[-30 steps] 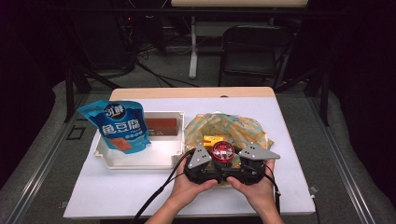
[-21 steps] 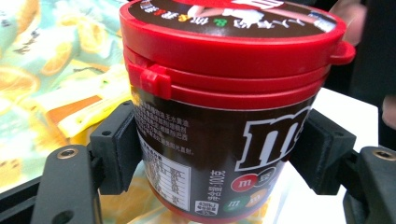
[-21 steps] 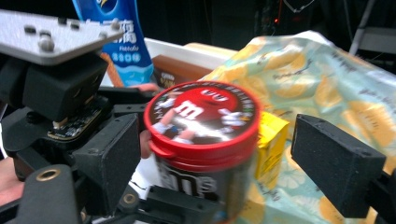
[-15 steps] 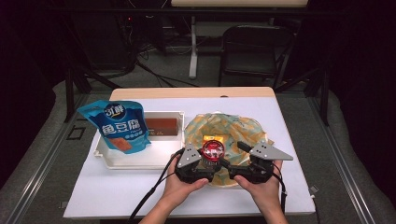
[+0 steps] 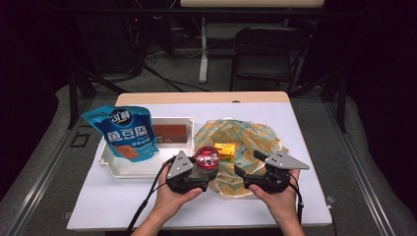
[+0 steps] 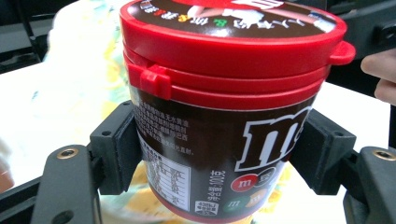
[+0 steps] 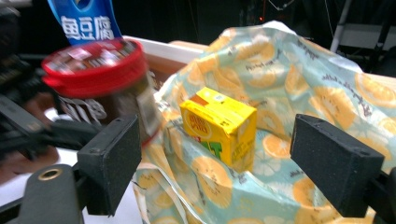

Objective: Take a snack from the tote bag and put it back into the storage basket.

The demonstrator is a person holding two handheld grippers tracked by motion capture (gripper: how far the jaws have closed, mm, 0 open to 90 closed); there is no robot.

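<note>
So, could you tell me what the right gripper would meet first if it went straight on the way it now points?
Most likely the yellow drink carton, which sits on the orange-print bag straight ahead between the right gripper's open jaws. Depth is hard to judge; the bag's raised folds in front of it might brush the jaws first.

Overhead light falls evenly on the white table; the surrounding room is dark, with soft, short shadows under the hands. In the right gripper view the red-lidded jar is smeared by motion blur, while the yellow carton is fairly sharp. The left gripper view is bright, its background washed out and unfocused
</note>
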